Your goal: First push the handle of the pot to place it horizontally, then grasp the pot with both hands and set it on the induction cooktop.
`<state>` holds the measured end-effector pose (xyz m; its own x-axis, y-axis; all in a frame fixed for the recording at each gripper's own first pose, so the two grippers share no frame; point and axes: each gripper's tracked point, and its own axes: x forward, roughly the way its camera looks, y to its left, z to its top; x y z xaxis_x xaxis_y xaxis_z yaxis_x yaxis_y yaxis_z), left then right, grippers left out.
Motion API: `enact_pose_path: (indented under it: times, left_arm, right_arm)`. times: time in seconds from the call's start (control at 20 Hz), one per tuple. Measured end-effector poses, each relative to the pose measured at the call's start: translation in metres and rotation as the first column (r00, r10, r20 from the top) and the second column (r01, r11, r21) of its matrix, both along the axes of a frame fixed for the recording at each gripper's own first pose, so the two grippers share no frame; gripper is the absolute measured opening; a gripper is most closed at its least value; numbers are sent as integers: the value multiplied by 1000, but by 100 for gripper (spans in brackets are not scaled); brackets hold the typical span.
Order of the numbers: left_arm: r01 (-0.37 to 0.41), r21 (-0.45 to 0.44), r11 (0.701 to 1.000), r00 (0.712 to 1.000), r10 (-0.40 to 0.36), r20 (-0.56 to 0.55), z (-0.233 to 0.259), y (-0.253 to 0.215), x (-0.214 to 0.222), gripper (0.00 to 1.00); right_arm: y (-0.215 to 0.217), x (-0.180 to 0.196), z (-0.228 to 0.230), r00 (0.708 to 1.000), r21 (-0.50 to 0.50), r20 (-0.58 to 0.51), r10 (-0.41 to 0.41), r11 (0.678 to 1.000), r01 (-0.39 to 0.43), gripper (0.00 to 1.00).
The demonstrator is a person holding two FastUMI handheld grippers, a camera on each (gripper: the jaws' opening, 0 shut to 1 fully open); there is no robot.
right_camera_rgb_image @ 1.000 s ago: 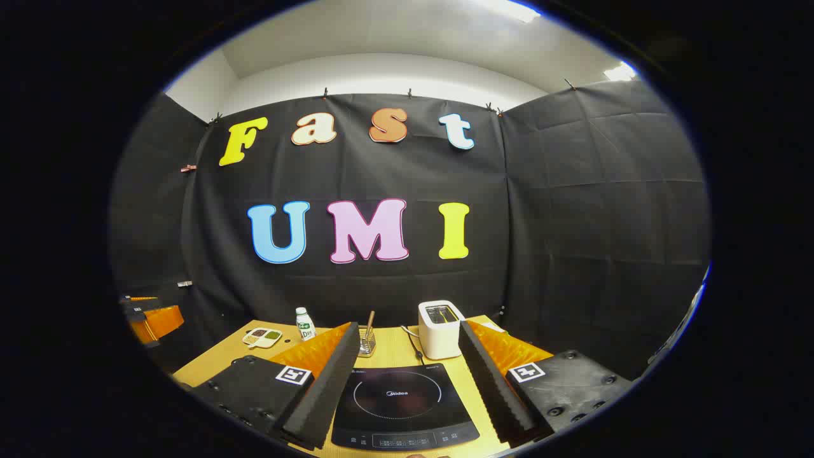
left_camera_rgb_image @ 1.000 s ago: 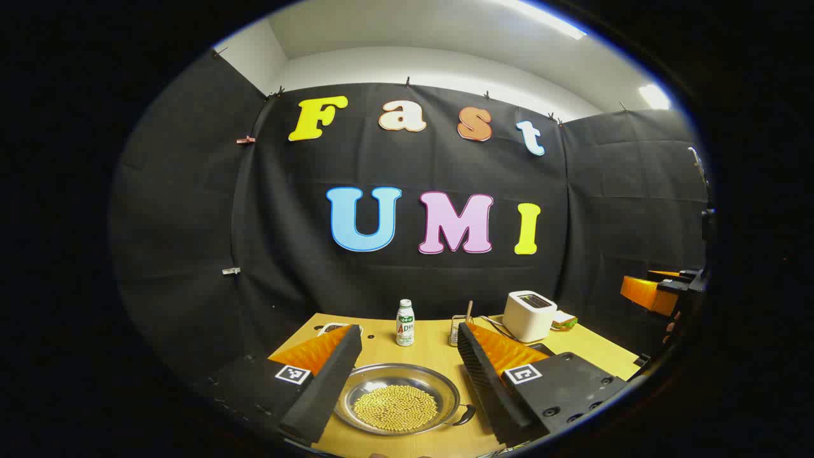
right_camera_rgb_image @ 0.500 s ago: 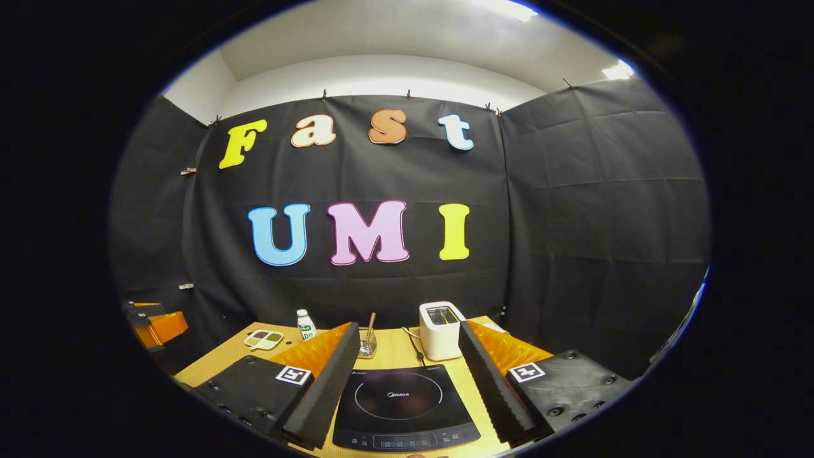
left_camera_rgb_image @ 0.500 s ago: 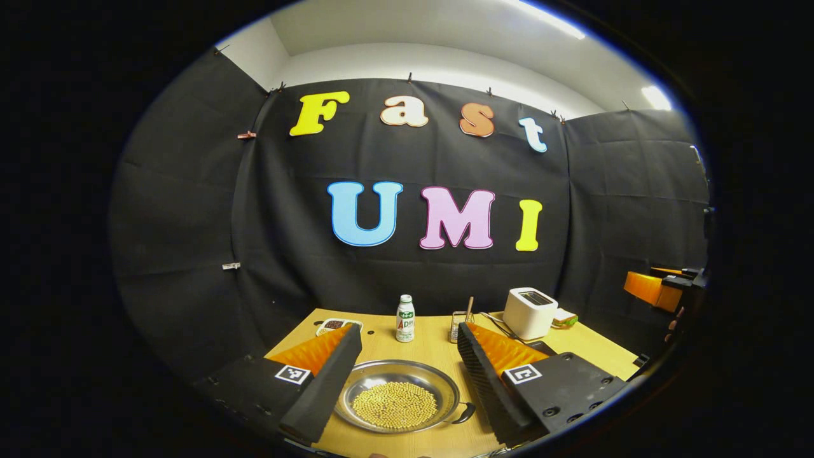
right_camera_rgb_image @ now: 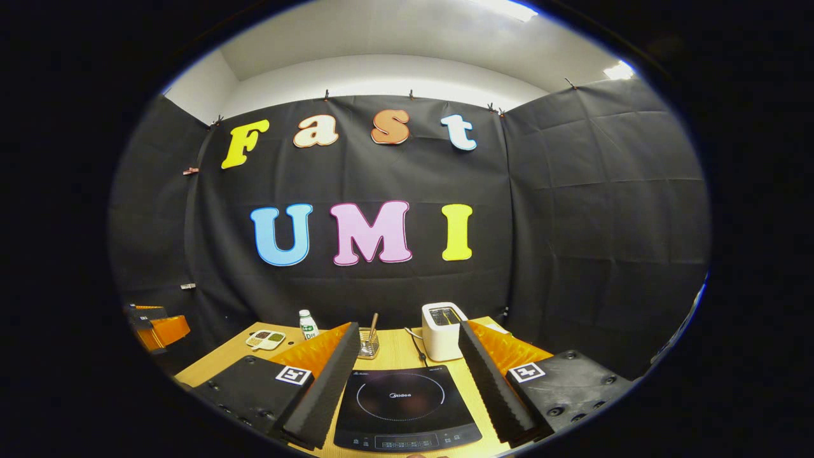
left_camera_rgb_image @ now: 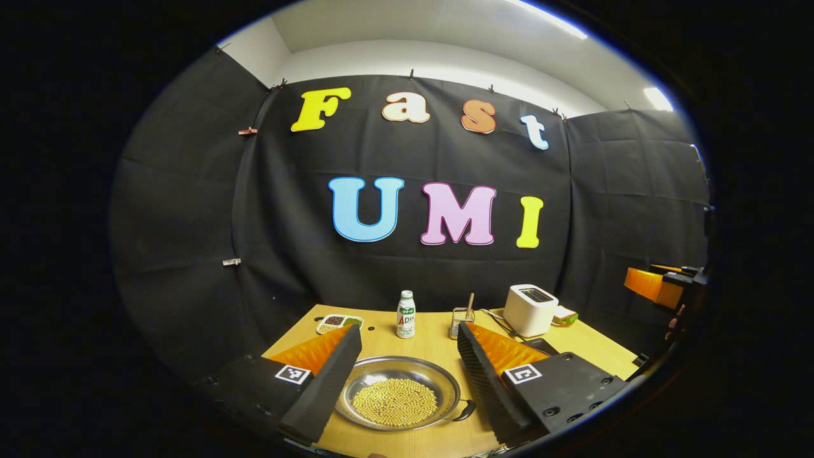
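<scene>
Left tongs: jaws spread wide, nothing held. They hang above the near part of the wooden worktop, with the pot lying between the two fingers but touched by neither.

The pot is a shallow metal pan standing flat on the worktop, holding a bed of small yellow beans. One dark handle shows at its near right rim, just beside the right finger; whether it touches that finger cannot be told.

Right tongs: jaws equally wide apart, nothing held. They hover over the induction cooktop, a black glass slab lying flat on the worktop with a ring marked at its middle and a control strip along its near edge. The cooktop surface carries nothing.

Farther back on the worktop, in the left gripper view: a small divided dish at the left, a white bottle with a green label standing upright, a small wire holder with a stick rising from it, and a white toaster at the right with a cord running along the worktop. A small greenish item lies just beside the toaster; its kind cannot be told.

The same bottle, dish, holder and toaster stand behind the cooktop in the right gripper view.

The right tongs also appear at the far right edge of the left gripper view, well apart from the pot.
</scene>
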<state>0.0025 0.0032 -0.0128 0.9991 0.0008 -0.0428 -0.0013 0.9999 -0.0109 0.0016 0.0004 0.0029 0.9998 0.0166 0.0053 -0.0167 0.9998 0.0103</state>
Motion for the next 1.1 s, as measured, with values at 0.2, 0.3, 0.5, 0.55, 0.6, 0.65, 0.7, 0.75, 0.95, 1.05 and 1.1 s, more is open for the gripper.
enact_pose_path:
  times: [0.2,0.3,0.5,0.55,0.6,0.65,0.7,0.75,0.95,1.05,1.1]
  left_arm:
    - [12,-2,1000,1000,-12,-14,-4,1,2,95]
    - [26,-3,1000,999,-26,-24,-6,-1,4,95]
    - [58,-19,998,997,-59,-55,-14,-3,8,90]
    - [54,-28,998,997,-55,-62,-15,0,8,85]
    - [56,-38,998,996,-59,-67,-17,1,10,82]
    - [65,-47,997,995,-69,-78,-19,0,10,75]
    - [72,-51,996,993,-76,-89,-23,0,11,71]
    - [73,-51,996,992,-78,-99,-24,2,11,61]
    - [74,-46,996,987,-79,-138,-33,7,15,45]
    - [70,-49,996,984,-77,-160,-40,10,16,38]
    - [74,-55,996,982,-82,-168,-43,9,16,36]
  right_arm:
    - [0,1,0,1000,2,-2,3,1000,-3,97]
    - [1,2,0,1000,2,-2,5,1000,-5,97]
    - [4,8,0,1000,-9,-3,12,1000,-12,97]
    - [6,11,0,1000,-10,-3,15,1000,-15,97]
    - [7,12,0,1000,-10,-4,17,1000,-17,97]
    - [7,12,0,1000,-9,-4,18,1000,-18,97]
    - [7,13,0,1000,-8,-3,19,1000,-19,97]
    - [8,13,0,1000,-7,-2,19,1000,-19,97]
    - [9,19,-1,1000,-11,2,22,1000,-22,97]
    - [9,22,-5,1000,-10,-4,24,1000,-24,97]
    - [9,23,-6,1000,-8,-6,25,1000,-25,97]
